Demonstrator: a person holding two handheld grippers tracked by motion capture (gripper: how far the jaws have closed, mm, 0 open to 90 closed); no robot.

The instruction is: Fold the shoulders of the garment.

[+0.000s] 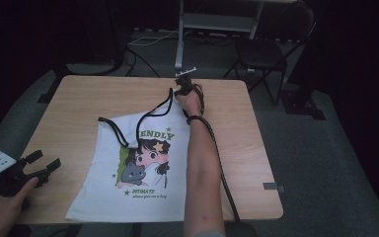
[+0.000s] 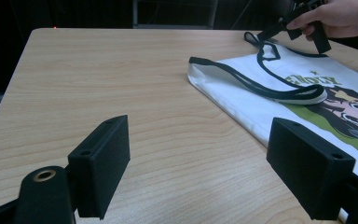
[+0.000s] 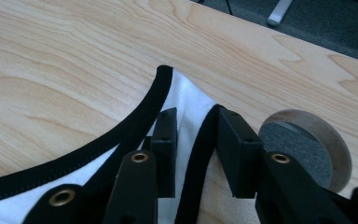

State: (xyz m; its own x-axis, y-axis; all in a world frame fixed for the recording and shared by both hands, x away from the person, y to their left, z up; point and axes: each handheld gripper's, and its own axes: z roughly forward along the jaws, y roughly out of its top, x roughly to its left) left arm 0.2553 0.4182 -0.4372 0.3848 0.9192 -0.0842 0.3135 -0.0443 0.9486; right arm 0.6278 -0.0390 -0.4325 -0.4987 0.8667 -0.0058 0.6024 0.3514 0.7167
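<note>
The left gripper [image 1: 43, 164] rests with jaws spread wide over bare wooden table [image 1: 74, 106] near its left edge, while the right gripper [image 1: 183, 91] pinches the black-trimmed strap [image 3: 186, 116] of the white printed cloth top [image 1: 138, 163] lying mid-table.

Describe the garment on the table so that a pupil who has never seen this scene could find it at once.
Start at the light wooden table; near its middle lies a white tank top, spread flat. Its far strap sits between the jaws of the right gripper. Black-trimmed straps and a printed cartoon girl with a grey cat mark it out from the bare wood around it.
</note>
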